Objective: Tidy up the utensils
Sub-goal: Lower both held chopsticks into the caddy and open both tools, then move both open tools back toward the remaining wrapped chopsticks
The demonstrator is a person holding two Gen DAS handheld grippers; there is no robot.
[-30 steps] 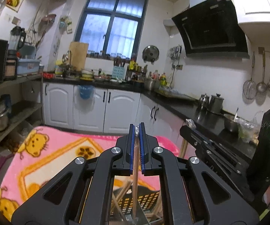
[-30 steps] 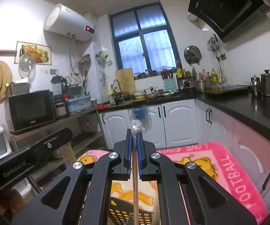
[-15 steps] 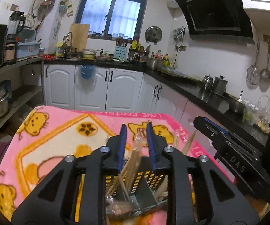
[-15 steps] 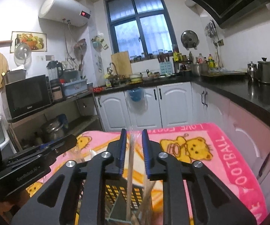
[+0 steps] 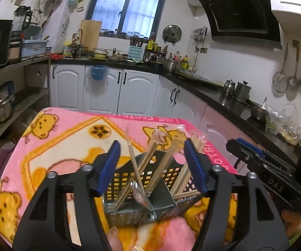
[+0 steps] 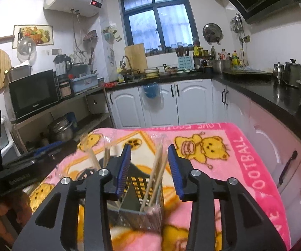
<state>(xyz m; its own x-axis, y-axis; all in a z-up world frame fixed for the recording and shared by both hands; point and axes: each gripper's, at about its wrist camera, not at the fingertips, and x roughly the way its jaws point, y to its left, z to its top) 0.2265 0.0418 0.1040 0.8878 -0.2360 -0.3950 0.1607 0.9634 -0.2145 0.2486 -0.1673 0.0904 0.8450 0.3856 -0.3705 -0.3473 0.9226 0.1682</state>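
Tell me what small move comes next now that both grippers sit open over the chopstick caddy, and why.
Probably lift both grippers straight up and away. The left gripper and right gripper are open, and the chopsticks already stand in the black caddy, free of the fingers.

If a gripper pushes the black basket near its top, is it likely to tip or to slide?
The basket looks tall and narrow with mesh walls, so probably light; a high push may tip it. It stands on a soft pink blanket, which likely resists sliding. The chopsticks lean loosely above its rim, so they would probably shift or spill.
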